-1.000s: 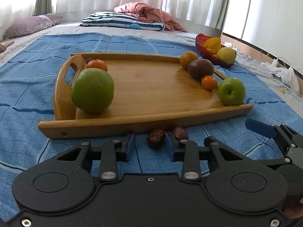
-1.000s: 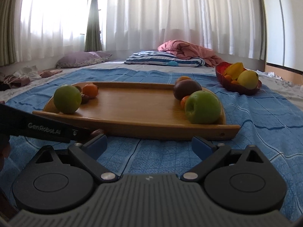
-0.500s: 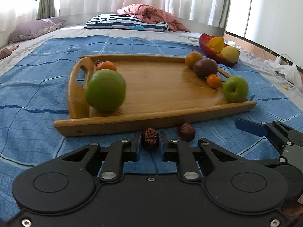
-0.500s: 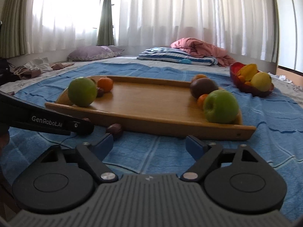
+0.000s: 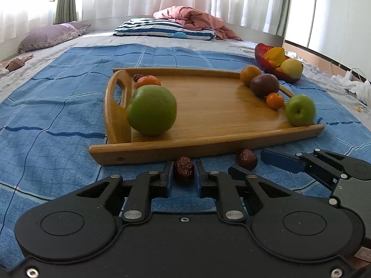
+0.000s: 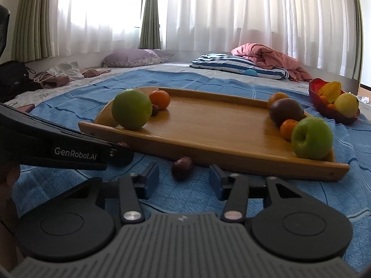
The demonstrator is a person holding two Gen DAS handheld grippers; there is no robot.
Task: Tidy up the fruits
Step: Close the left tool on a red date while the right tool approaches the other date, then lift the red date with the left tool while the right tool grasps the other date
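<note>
1. Where the blue quilt [image 5: 58,120] covers the bed, you have the wooden tray [image 5: 208,115] lying flat on it, with a red bowl [image 5: 262,53] of fruit well beyond the tray's far right corner.
2. On the tray, a large green apple [image 5: 151,110] sits against the left handle with an orange [image 5: 148,81] behind it; along the right edge you can see a smaller green apple [image 5: 300,110], a small tangerine [image 5: 275,100], a dark brown fruit [image 5: 264,84] and another orange fruit [image 5: 250,75].
3. Your left gripper [image 5: 183,176] is clamped on a wrinkled red date [image 5: 183,167], which sits on the quilt just in front of the tray's near rim (both pads press its sides).
4. Your right gripper [image 6: 184,181] has its jaws part-way apart; they have just been closing, and a second date [image 6: 182,165] lies on the quilt between and a little ahead of the blue pads, not touched by either.
5. That second date rests close to the tray's near rim, to the right of the date you hold.
</note>
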